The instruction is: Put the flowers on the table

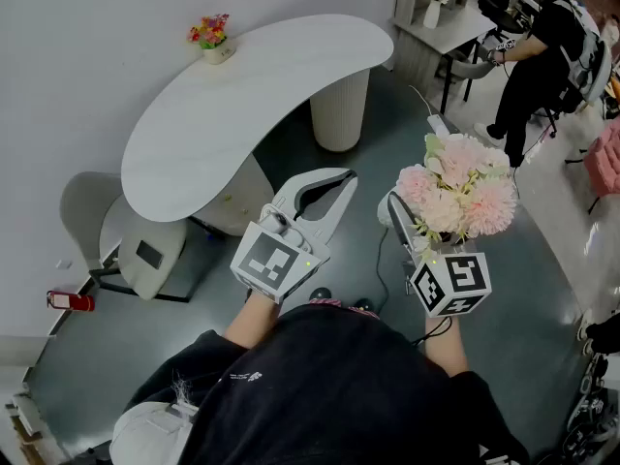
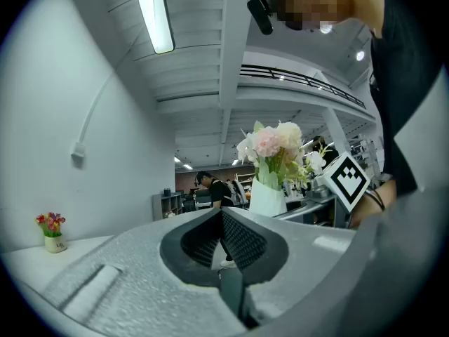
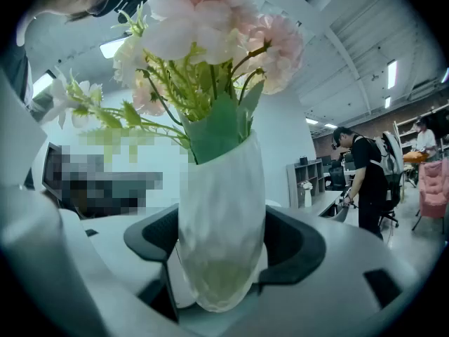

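The big white table point(image 1: 242, 114) sits in the upper left of the head view, and we are well apart from it. We have to walk over to it. A white cord point(image 1: 426, 107) lies on the dark floor point(image 1: 387, 148) in the upper middle. We think we could trip on it, and then everything falls.

The flowers point(image 1: 457, 190) are at the middle right of the head view. They are up in the air, not on the table yet. They are a fat pink bunch and look heavy on top. If we tip our hand, we think they could lean and pull the vase over.

Our right gripper point(image 1: 405, 223) holds the white vase point(image 3: 222, 237) between its two jaws. The jaws stand wide and press on its sides. The vase is round and smooth and gets thin at the bottom. We think it could slip down or spin if we shake it. If we set it too near the table's edge, it could fall off.

Our left gripper point(image 1: 334, 184) is in the middle of the head view. Its jaws are closed together with nothing in them, so it can't catch the vase fast.

A little flower pot point(image 1: 211, 39) stands on the table at the upper left. We could bump it if we put the vase too close.
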{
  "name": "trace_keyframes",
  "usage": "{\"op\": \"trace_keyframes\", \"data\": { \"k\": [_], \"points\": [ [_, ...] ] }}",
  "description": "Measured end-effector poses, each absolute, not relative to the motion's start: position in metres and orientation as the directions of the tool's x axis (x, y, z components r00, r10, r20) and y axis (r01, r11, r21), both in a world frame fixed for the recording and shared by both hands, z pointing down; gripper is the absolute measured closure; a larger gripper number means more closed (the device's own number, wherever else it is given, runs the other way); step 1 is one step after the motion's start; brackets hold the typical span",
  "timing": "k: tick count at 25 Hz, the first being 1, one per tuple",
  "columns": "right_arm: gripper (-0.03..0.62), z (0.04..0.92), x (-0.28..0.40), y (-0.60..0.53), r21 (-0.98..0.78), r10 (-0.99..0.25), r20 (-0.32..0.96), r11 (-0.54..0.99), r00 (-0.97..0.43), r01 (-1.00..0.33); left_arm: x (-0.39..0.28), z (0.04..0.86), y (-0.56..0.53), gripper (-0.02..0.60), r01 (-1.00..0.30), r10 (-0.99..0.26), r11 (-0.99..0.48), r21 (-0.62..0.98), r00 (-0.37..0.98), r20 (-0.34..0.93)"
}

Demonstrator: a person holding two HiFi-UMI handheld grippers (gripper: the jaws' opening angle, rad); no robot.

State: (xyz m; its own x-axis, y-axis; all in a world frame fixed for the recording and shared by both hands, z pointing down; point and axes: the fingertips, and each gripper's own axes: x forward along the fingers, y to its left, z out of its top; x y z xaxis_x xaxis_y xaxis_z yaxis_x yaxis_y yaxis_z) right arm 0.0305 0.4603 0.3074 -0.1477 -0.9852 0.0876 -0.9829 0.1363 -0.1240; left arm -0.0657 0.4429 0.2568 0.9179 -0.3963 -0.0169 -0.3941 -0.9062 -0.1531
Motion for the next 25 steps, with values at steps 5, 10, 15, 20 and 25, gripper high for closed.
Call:
{"op": "trace_keyframes", "data": {
  "k": [5, 10, 15, 20, 25],
  "points": [
    [0.233, 0.310, 0.034, 0.460, -0.127, -0.984, 0.087, 0.142, -0.153, -0.982, -0.063, 0.259, 0.440, 0.577, -0.406, -0.408, -0.904, -0.132, 0.913, -0.013],
    [0.233, 0.310, 0.041, 0.464, -0.103, -0.981, 0.096, 0.158, -0.167, -0.982, -0.052, 0.260, 0.445, 0.577, -0.402, -0.405, -0.903, -0.153, 0.914, -0.011],
    [0.233, 0.305, 0.043, 0.466, -0.101, -0.981, 0.079, 0.167, -0.175, -0.981, -0.049, 0.258, 0.447, 0.577, -0.410, -0.413, -0.901, -0.143, 0.911, -0.012],
    [0.233, 0.302, 0.061, 0.482, -0.104, -0.981, 0.069, 0.176, -0.184, -0.979, -0.032, 0.258, 0.463, 0.577, -0.410, -0.413, -0.897, -0.164, 0.911, -0.018],
    [0.233, 0.292, 0.092, 0.485, -0.112, -0.975, 0.067, 0.204, -0.213, -0.972, 0.002, 0.250, 0.466, 0.577, -0.424, -0.428, -0.890, -0.170, 0.904, -0.010]
  ]
}}
